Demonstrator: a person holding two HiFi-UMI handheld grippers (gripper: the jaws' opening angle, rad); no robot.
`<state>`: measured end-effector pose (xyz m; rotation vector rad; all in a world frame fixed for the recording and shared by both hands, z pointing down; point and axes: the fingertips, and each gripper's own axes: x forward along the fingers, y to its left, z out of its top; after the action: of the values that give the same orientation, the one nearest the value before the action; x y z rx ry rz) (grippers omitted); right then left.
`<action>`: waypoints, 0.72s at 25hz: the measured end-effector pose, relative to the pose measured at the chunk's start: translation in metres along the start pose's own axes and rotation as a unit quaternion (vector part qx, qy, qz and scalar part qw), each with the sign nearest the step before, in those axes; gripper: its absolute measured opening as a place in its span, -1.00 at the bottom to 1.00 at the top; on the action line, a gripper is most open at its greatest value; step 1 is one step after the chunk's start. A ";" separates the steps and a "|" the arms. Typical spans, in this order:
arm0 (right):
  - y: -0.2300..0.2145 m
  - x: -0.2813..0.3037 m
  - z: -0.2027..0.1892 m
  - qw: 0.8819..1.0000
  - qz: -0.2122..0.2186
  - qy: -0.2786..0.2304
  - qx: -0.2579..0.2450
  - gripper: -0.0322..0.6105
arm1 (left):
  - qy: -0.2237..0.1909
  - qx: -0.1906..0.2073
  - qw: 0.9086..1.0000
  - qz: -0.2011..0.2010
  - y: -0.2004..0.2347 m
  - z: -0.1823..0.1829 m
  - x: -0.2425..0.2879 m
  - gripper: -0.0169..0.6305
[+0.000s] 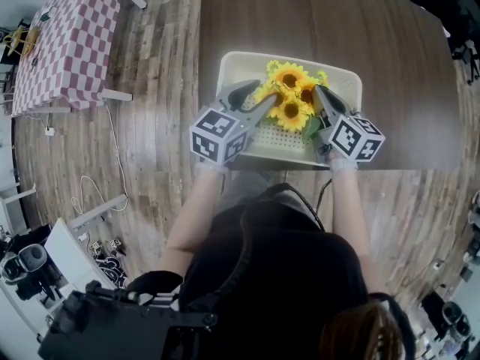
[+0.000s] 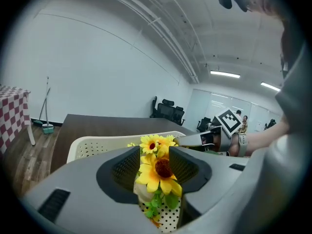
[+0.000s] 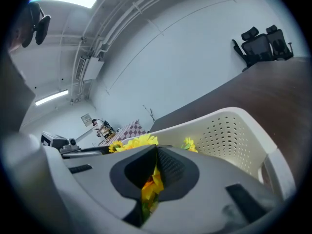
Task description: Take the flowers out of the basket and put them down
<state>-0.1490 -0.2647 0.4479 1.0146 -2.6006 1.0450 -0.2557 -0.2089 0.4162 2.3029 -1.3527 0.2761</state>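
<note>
Head view shows both my hands reaching into the basket (image 1: 240, 64). My left fingers (image 2: 126, 168) come at the bunch from eight o'clock. They stand wide apart around a sunflower (image 2: 158, 172), not clamping it. My right fingers (image 3: 171, 165), from four o'clock, are pinched together on a yellow bloom and its stem. The flowers (image 1: 289, 88) sit inside the basket on the tabletop (image 1: 300, 13). I judge nothing is out yet: lifting and setting down both remain.

Both arms reach forward, left forearm (image 1: 196, 201) and right forearm (image 1: 351, 208) side by side, tips angling in toward each other. Left tongs (image 2: 155, 152) gape wide, flowers (image 2: 157, 172) standing in the gap. Right tongs (image 3: 157, 152) are pinched tight on the flowers.
</note>
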 end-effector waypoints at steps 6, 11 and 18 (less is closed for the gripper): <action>-0.001 0.002 0.002 1.000 -0.006 -0.004 0.002 -0.88 | 0.027 -0.024 0.999 0.004 0.007 -0.006 0.010 -0.36; -0.004 0.000 0.002 1.000 -0.010 -0.010 0.007 -0.88 | 0.053 -0.047 0.997 -0.003 0.009 -0.014 0.018 -0.36; 0.000 0.000 0.007 1.000 -0.012 -0.014 0.006 -0.88 | 0.050 -0.119 0.991 -0.030 0.010 -0.012 0.020 -0.59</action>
<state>-0.1483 -0.2693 0.4429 1.0681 -2.5997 1.0502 -0.2538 -0.2235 0.4372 2.0994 -1.1973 0.1966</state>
